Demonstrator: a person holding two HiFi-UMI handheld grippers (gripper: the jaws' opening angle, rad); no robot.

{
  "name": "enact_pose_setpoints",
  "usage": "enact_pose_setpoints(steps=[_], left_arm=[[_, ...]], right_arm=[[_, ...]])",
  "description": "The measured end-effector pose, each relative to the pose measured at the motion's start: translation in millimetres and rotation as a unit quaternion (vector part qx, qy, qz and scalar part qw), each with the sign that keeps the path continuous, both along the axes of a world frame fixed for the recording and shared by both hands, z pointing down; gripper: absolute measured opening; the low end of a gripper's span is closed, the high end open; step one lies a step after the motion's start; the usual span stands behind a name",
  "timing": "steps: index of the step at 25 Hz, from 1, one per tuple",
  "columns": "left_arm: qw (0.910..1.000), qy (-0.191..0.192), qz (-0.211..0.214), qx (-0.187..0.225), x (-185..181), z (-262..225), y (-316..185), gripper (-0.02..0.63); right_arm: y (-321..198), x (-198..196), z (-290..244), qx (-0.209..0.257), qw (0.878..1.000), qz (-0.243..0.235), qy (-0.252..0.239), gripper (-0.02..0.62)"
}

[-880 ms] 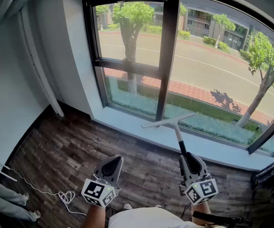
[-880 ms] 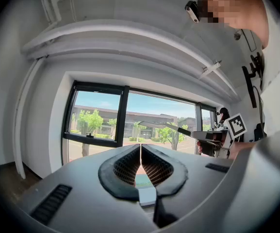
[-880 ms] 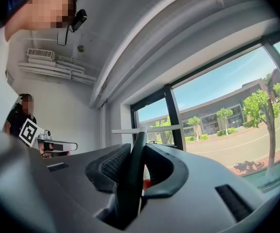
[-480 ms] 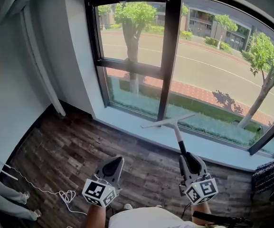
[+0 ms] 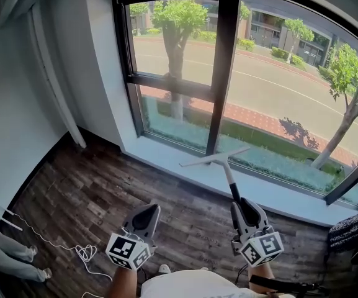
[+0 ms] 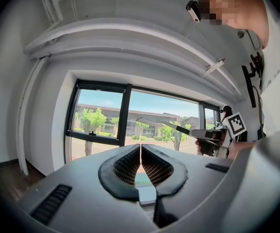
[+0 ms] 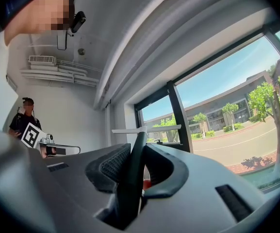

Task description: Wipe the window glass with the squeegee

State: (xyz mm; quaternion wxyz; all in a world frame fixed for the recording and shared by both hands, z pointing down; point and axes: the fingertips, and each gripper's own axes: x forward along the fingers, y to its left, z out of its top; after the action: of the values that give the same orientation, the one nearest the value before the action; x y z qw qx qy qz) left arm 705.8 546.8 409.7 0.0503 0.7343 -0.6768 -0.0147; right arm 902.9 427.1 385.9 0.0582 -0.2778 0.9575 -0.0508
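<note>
Moved: squeegee [image 5: 218,160] and right gripper [image 5: 238,205] have drifted a little left against the centre mullion [image 5: 221,73]; left gripper [image 5: 150,210] is about where it was.
Right gripper: clamped on the squeegee's dark handle, which runs up between the jaws; blade out front, roughly level.
Left gripper: jaws pressed together, nothing between them, held low and left of the mullion, idle.
Squeegee place: blade crosses the foot of the mullion, low, just above the sill [image 5: 166,157]; it looks short of the window glass [image 5: 278,92], contact unclear.
Step in hand: judged as bringing the blade to the glass, wiping not yet begun.
Do it well: raise the blade to the top of one pane beside the mullion, not across it; press the whole edge flat on the glass, then pull down in one straight stroke.
Grip: keep the clamp firm so the handle does not twist.
Risk: blade catching the mullion or frame, or one end lifting off.
</note>
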Motion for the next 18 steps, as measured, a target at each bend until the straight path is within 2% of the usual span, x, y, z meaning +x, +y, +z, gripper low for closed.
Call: enact_pose_setpoints(steps=[5, 12, 18], left_arm=[[0.9999, -0.002, -0.014, -0.010, 10, 9, -6, 0.022], [0.9977, -0.005, -0.060, -0.030, 35, 26, -2, 0.023], [0.9947, 0.006, -0.089, -0.051, 31, 38, -14, 0.021]], right_arm=[[-10, 3, 12, -0.015, 1.000, -0.021, 0.000, 0.100], [-22, 17, 41, -0.042, 0.997, -0.072, 0.007, 0.100], [-45, 16, 56, -0.065, 0.993, -0.094, -0.002, 0.100]])
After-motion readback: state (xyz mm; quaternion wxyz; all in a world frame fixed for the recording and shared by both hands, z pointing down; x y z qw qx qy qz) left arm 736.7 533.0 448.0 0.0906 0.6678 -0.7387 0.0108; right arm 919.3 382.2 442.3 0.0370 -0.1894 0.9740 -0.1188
